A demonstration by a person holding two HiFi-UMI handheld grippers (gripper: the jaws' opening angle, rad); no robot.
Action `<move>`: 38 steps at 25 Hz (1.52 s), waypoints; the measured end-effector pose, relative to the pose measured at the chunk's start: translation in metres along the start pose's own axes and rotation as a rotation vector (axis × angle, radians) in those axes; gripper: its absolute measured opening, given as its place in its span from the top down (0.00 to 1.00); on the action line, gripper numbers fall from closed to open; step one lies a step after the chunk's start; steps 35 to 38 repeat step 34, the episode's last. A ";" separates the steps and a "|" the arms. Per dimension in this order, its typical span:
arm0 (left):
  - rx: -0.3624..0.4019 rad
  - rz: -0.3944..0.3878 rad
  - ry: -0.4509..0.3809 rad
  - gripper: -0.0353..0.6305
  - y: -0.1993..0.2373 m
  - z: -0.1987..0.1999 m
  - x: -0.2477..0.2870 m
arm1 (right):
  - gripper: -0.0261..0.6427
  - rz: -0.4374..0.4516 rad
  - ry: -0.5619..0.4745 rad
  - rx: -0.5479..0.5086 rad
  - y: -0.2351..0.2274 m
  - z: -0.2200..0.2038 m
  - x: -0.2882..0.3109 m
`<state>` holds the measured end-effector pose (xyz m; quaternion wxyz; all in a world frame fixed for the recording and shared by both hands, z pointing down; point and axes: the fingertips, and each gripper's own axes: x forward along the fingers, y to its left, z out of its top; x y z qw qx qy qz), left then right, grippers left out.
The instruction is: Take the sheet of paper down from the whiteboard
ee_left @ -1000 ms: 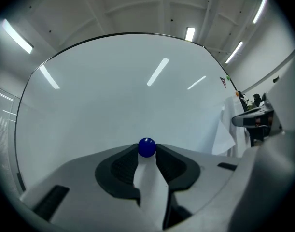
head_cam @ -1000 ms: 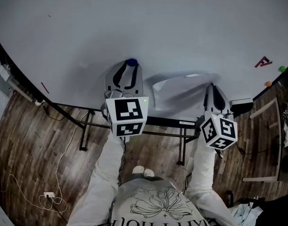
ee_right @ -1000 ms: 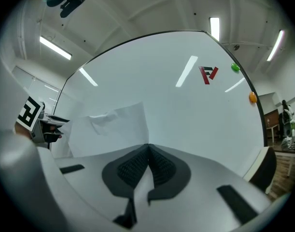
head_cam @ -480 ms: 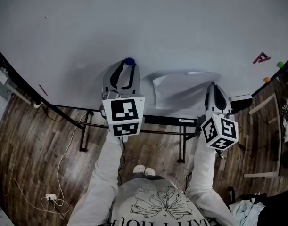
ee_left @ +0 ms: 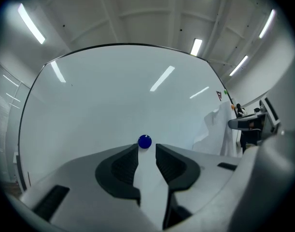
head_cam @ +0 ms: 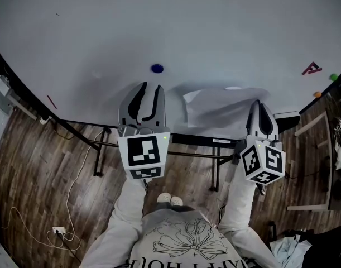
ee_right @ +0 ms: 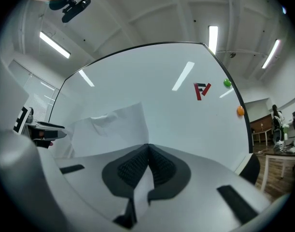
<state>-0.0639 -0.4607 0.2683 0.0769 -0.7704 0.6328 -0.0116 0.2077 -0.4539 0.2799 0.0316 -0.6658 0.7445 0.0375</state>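
White, creased sheet of paper (head_cam: 217, 106): buckled, bulging off the white whiteboard (head_cam: 187, 27) near its lower edge | right gripper (ee_right: 147, 149) clenched on sheet's right-hand edge | left gripper (ee_left: 147, 151) released, empty, left of sheet, round blue magnet (ee_left: 145, 141) beyond its tips

Lit brightly and evenly by ceiling strip lights (ee_left: 196, 46) above the whiteboard (head_cam: 176, 27); mirrored as pale glare streaks on its glossy face. Soft grey shadows on the whiteboard beside the sheet of paper (head_cam: 217, 102). Bowed by fisheye at the whiteboard's edges, black in the corners beyond. Slightly soft nearest the lens, below the whiteboard.
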 end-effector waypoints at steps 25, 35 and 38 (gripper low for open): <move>-0.053 0.014 0.025 0.92 0.003 -0.010 -0.031 | 0.96 0.008 0.017 0.070 0.024 -0.006 -0.014; -0.078 0.002 0.028 0.94 0.002 -0.012 -0.035 | 0.96 0.009 0.006 0.073 0.029 -0.001 -0.018; -0.078 0.002 0.028 0.94 0.002 -0.012 -0.035 | 0.96 0.009 0.006 0.073 0.029 -0.001 -0.018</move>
